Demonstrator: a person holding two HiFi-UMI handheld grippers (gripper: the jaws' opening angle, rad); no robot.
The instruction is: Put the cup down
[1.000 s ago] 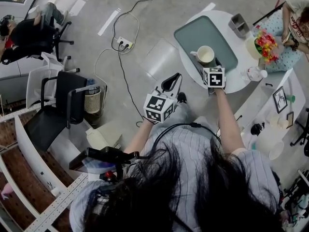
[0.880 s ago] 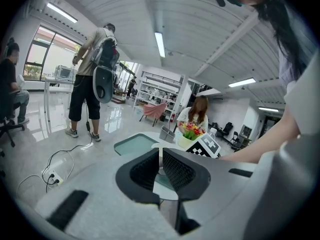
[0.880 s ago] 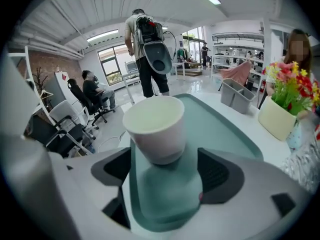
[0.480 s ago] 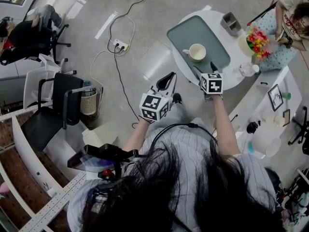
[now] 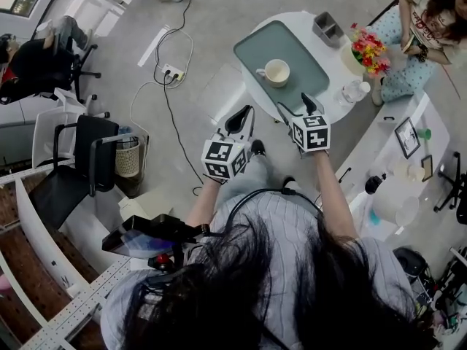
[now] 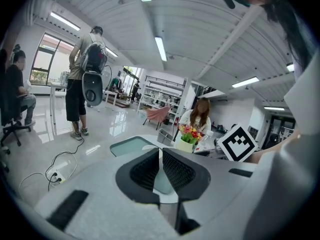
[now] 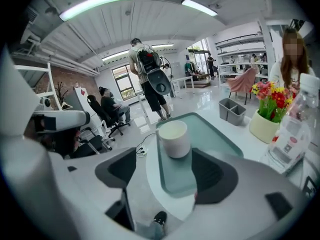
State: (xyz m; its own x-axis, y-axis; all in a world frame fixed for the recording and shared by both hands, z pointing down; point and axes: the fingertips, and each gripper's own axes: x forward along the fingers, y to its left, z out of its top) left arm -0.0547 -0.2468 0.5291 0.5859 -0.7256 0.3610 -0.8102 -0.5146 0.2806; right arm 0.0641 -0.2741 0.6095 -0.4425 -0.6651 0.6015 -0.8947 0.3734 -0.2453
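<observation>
- One round white table [image 5: 306, 22] carries the landmark: a grey-green, rounded-rectangle tray [image 5: 303, 64] lying flat on its top.
- Two hand-held grey grippers with marker cubes hang off the near side of the tray, over the floor and the table's edge.
- Of these, the right gripper [image 5: 293, 105] is by far the nearer. It sits just at the tray's near edge and points along it, and its jaws are wide apart but closing on nothing.
- Off the tray's near-left side, the left gripper [image 5: 241, 119] hangs farther away, with its pads drawn together and empty.
- Standing upright on the tray, its long axis vertical, is the cream ceramic cup [image 5: 276, 72]. It lies straight ahead of the right gripper's jaws and apart from them, so I judge it already set down, and any next move is simply a retreat straight back.
- Only the head view shows the cup's small handle [image 5: 260, 72], which points to the tray's left. The right gripper view shows the cup [image 7: 173, 138] framed between its pads with clear tray [image 7: 210, 134] all round, and shows no handle.
</observation>
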